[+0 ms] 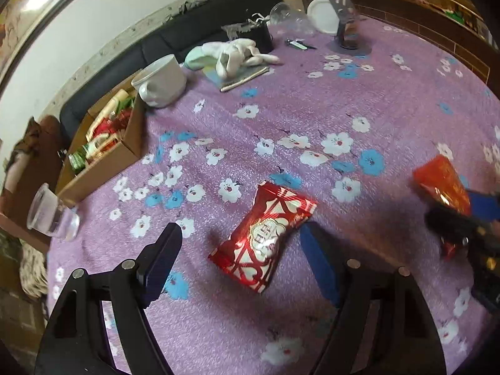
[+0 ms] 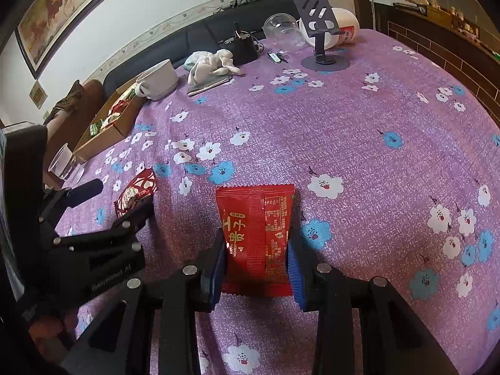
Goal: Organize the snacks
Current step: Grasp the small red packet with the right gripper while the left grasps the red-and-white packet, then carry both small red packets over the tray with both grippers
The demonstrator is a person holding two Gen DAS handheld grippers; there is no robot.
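- The counter (image 2: 359,131) wears a purple cloth printed with white and blue flowers; a dark sofa (image 2: 200,37) runs along the white wall behind it, and a framed painting (image 2: 62,9) hangs above.
- At the far left edge sits a cardboard box (image 1: 103,162) holding packets of snacks, with a white mug (image 1: 161,79) just beside it and a clear plastic cup (image 1: 51,214) near its closer end.
- Further back lie a pale cloth bundle (image 1: 234,53) on a notebook, an overturned clear cup (image 2: 282,29) and a dark phone stand (image 2: 322,34).
- The left gripper (image 1: 240,243) is spread wide, a red-and-white snack packet (image 1: 262,240) lying flat on the cloth between its fingers — neither finger touches it.
- The right gripper (image 2: 257,265) pinches a red snack packet (image 2: 254,234) by its lower half, blue pads pressed against both edges, the packet held just above the cloth.
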